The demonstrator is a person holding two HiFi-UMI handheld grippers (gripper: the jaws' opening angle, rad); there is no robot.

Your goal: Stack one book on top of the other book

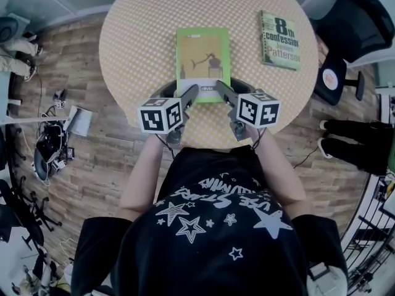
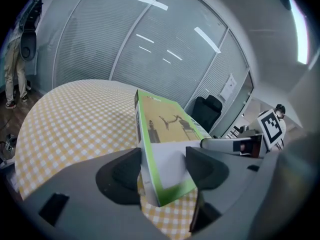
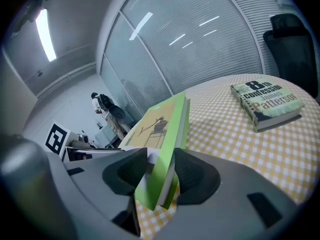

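Near book (image 1: 203,55) left of far book (image 1: 280,40)

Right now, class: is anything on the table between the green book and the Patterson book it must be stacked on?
Nothing visible does. The green book, gripped at its near edge by the left gripper and the right gripper, is separated from the Patterson book only by bare checked table top.

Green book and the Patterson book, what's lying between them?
Nothing: only bare checked tablecloth lies between the green book and the Patterson book, as the head view shows.
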